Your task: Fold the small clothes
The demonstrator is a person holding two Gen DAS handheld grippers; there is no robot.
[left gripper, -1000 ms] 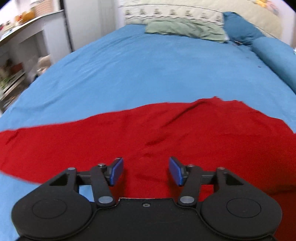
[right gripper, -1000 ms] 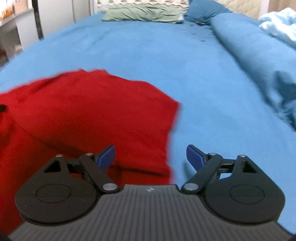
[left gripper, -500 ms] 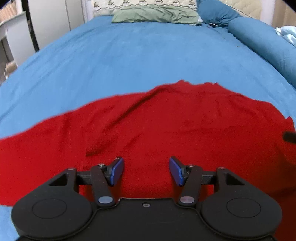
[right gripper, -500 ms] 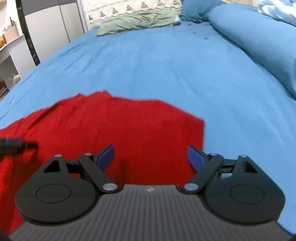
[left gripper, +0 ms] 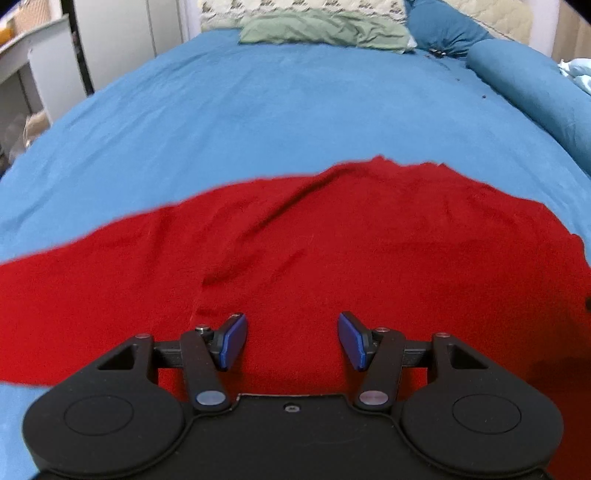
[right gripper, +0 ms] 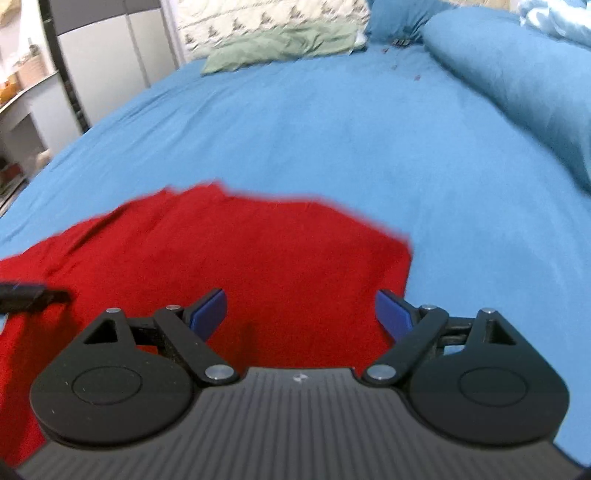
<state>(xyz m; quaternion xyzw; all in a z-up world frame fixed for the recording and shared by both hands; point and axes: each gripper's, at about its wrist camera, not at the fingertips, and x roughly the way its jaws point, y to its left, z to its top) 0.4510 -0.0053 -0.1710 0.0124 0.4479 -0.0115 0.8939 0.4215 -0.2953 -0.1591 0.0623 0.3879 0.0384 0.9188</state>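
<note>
A red garment [left gripper: 332, 251] lies spread flat on the blue bedsheet [left gripper: 295, 110], with a long crease running through its middle. My left gripper [left gripper: 291, 339] is open and empty, just above the garment's near part. In the right wrist view the same red garment [right gripper: 240, 258] fills the lower left, its right edge near my right fingertip. My right gripper [right gripper: 301, 314] is open and empty over the garment's right side. The tip of the left gripper [right gripper: 33, 295] shows at the left edge of the right wrist view.
A green pillow [left gripper: 325, 31] and a patterned pillow [left gripper: 295, 7] lie at the head of the bed. A blue bolster [left gripper: 532, 85] and rolled blue duvet [right gripper: 517, 74] run along the right side. Shelves and a white cabinet [left gripper: 33, 85] stand left of the bed.
Both grippers have swung so the garment sits more centred in each view. The right gripper has shifted left over the garment's right edge. Both stay open.
</note>
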